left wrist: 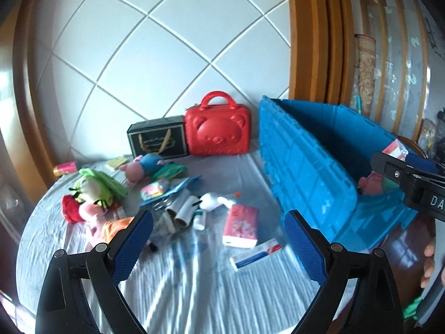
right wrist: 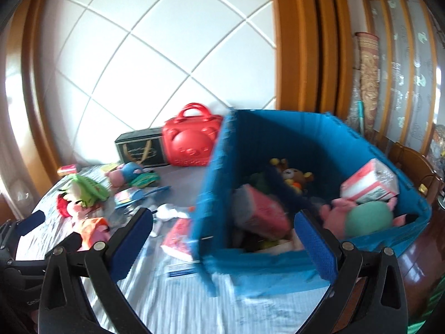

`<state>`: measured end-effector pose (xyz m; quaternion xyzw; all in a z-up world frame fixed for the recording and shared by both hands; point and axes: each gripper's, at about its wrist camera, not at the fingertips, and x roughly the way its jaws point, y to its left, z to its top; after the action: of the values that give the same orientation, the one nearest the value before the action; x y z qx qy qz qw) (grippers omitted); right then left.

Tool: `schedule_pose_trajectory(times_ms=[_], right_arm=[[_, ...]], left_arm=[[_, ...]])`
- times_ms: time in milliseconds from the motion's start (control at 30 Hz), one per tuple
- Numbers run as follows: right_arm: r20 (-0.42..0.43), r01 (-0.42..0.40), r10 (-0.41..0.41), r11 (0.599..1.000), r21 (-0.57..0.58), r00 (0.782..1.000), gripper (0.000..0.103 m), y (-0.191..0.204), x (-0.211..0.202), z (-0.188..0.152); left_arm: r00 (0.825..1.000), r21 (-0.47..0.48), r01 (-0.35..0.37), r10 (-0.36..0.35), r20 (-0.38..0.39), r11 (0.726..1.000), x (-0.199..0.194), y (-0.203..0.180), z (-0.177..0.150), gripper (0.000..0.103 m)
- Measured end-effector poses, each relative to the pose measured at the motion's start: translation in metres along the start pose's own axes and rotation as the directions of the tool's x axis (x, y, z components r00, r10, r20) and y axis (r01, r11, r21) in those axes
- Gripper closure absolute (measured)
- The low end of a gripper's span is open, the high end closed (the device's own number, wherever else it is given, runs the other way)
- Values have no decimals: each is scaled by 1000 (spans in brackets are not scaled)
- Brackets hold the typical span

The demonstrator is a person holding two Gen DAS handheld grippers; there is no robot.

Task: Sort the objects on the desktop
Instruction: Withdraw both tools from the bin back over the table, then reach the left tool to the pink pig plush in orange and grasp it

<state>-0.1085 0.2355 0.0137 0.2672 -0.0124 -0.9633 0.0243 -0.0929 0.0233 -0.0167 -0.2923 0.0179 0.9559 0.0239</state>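
A white tiled wall [left wrist: 155, 55] with pale diagonal grout lines rises behind the table [left wrist: 194, 284], which wears a wrinkled light cloth. Orange-brown wooden frames [left wrist: 314, 41] stand at right beside patterned frosted glass [right wrist: 411, 64]. Daylight glares from the left.

The blue crate [right wrist: 211, 192] is ribbed hard plastic with a dull sheen. The red bear-face case [left wrist: 217, 133] is glossy moulded plastic. A crinkled, shiny pale cloth [left wrist: 178, 284] covers the bench. The pig toy [left wrist: 141, 167] looks like soft matt plush. The left tongs [left wrist: 218, 246] and right tongs [right wrist: 222, 246] have smooth black plastic arms and blue, finely dimpled pads [left wrist: 133, 247]. The door frame [left wrist: 311, 36] is varnished wood.
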Motion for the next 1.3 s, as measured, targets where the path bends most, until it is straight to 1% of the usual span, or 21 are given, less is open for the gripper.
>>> schedule_pose_trajectory(times_ms=[100,200,367,433,533,667,867,1033,1100,1200,1300], right_arm=[[-17,-47,47,999,-28,999,0,44,3,-14],[-54,-85,81,994,-71,995,0,82,13,-29],[-155,-135,118,985,-107,981,0,124,45,-54],[-205,-155,129,981,-117,970,0,136,66,-66],[-271,-189,151,975,-121,951,0,151,97,-81],[-341,-243,192,963,-113,920,0,174,145,-95],[-414,-344,263,930,-132,872,0,212,212,-94],[-489,-386,264,908,-165,831,0,245,264,-96],[-513,-402,261,897,-183,818,0,260,280,-99],[-525,-407,253,892,-199,812,0,279,300,-98],[-535,-395,246,900,-184,808,0,292,315,-95]], left_arm=[[999,-29,-24,24,-31,999,-1,39,-19,7],[995,-77,-71,65,-74,995,5,77,-36,7],[977,-148,-173,150,-154,974,27,135,-65,7],[965,-176,-215,181,-190,961,36,158,-77,7],[942,-219,-277,219,-256,936,54,188,-95,7],[909,-227,-352,274,-315,908,78,212,-106,7],[869,-233,-423,319,-379,875,127,239,-108,7],[820,-239,-495,358,-447,835,163,268,-121,7],[809,-249,-510,361,-464,823,174,280,-125,7],[794,-246,-525,365,-486,815,193,299,-128,7],[803,-240,-505,349,-484,829,208,317,-125,7]])
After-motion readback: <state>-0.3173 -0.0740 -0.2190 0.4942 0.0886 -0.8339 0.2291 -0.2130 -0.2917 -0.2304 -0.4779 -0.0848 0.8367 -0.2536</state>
